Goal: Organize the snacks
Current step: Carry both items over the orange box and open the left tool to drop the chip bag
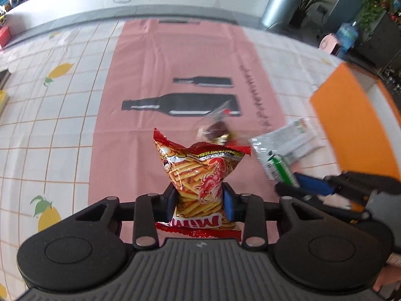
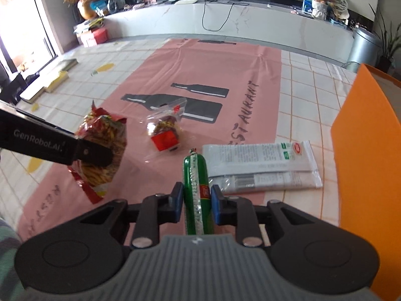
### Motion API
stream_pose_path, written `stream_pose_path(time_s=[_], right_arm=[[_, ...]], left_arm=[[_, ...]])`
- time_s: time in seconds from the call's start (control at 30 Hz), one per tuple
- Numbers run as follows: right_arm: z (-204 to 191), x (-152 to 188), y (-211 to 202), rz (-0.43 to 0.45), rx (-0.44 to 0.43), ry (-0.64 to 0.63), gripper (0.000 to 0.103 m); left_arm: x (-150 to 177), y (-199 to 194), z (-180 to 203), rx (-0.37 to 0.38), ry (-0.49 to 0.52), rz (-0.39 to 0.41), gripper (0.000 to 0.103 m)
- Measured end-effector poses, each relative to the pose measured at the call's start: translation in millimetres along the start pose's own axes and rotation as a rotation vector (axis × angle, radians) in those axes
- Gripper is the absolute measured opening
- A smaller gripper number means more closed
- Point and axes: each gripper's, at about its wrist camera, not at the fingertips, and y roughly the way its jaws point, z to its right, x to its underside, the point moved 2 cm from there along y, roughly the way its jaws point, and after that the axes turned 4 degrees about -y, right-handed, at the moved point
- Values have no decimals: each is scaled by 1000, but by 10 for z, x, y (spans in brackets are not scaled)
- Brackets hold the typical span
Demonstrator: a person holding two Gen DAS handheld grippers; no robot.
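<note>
Bright daylight from blown-out window (image 2: 17, 25), motion blur at right edge, fisheye-curved borders

Red/yellow chip bag (image 1: 198, 175) upright & pinched at mid, lifted off pink mat; green sausage stick (image 2: 196, 188) w/ red label clamped lengthwise, tip fwd; clear candy pouch (image 2: 165, 130) lies on mat btwn them; white flat packet (image 2: 260, 168) lies just beside orange box (image 2: 368, 150).

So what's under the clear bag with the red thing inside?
The clear bag lies on the pink mat, partly over its black bottle picture. Whatever sits directly beneath it is covered.
</note>
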Motion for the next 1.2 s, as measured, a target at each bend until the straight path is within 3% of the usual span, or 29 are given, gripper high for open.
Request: stream_pose_path(time_s=[0.37, 0.53, 0.73, 0.93, 1.2], right_arm=[[99, 309, -1227, 150, 9, 122, 20], [413, 550, -1743, 216, 54, 169, 20], [981, 817, -2179, 244, 122, 241, 20], [1548, 985, -2471, 258, 175, 296, 20], [2124, 1096, -2432, 235, 187, 324, 20]], left_arm=[[289, -869, 858, 133, 37, 119, 41], [368, -1004, 1451, 236, 104, 96, 41], [351, -1024, 2188, 293, 221, 84, 41], [274, -834, 2827, 291, 317, 45, 41], [113, -409, 3317, 205, 419, -11, 41]])
